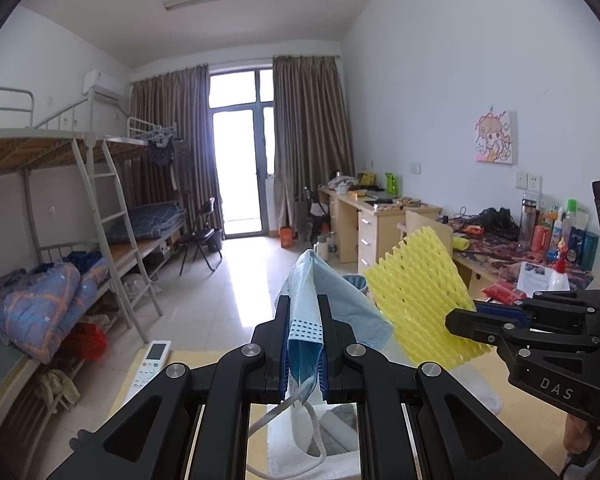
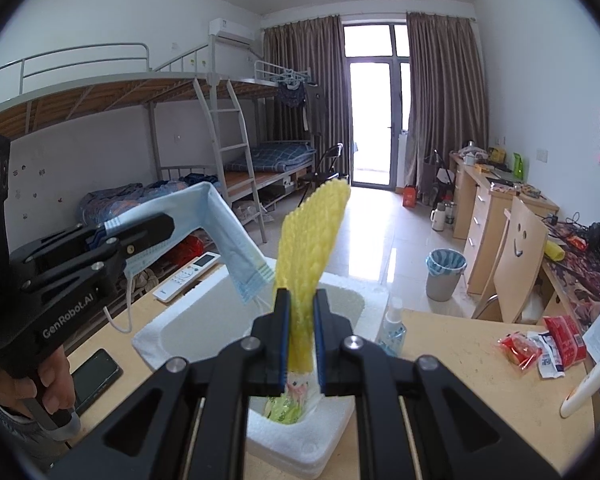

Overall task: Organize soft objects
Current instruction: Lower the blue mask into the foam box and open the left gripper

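Note:
My left gripper [image 1: 304, 320] is shut on a folded light-blue face mask [image 1: 332, 300], held in the air; the mask's white ear loops hang down below the jaws. It also shows in the right wrist view [image 2: 220, 232], held by the left gripper [image 2: 168, 224]. My right gripper [image 2: 300, 308] is shut on a yellow foam net sleeve [image 2: 312, 240] that stands upright above a white foam box [image 2: 188, 320]. In the left wrist view the right gripper [image 1: 456, 326] pinches the yellow sleeve [image 1: 416, 292] just right of the mask.
The foam box sits on a wooden table [image 2: 460, 360] with a white remote [image 2: 190, 276], a black phone [image 2: 94, 376], a spray bottle [image 2: 392, 328] and red snack packets [image 2: 540, 344]. Bunk beds [image 2: 140, 128] stand left; desks and a wooden chair [image 2: 516, 268] stand right.

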